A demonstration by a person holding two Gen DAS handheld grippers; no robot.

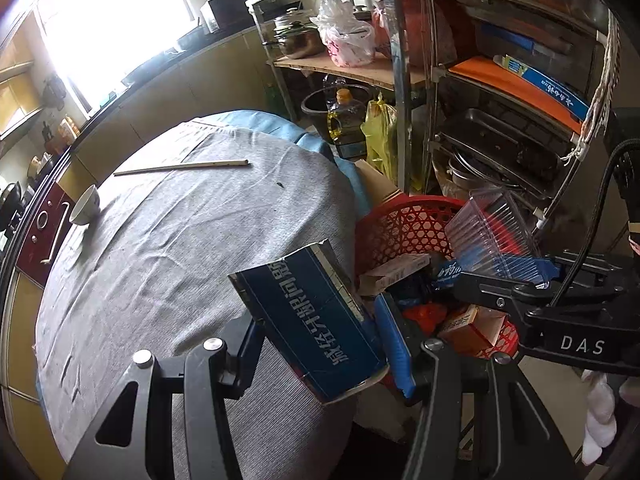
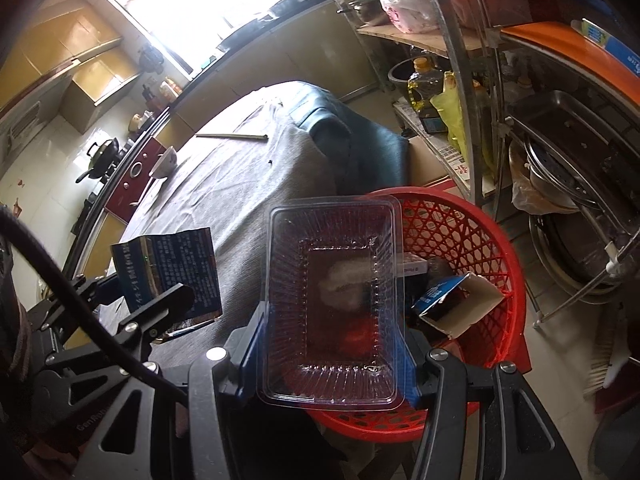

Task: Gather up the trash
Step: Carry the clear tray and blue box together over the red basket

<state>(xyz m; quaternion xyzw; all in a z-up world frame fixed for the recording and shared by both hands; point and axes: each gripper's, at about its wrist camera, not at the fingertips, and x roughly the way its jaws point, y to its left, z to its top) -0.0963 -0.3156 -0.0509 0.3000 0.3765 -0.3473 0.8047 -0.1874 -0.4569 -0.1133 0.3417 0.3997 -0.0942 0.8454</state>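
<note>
The left hand-held gripper pinches a light, crushable blue carton by its sides past the worktop edge, while the right hand-held gripper clamps a thin, flexible clear tray over the red basket.

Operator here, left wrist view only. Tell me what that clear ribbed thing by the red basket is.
Observer: The right wrist view shows a clear plastic tray, open side facing the camera, clamped in the right claw.
Operator: Report whether it's over the basket.
Observer: Partly. Its far end overlaps the red basket; its near end sits nearer than the rim.
Operator: Confirm my box shows there.
Observer: Yes, the blue carton sits left of the tray, over the grey cloth, not the basket.
</note>
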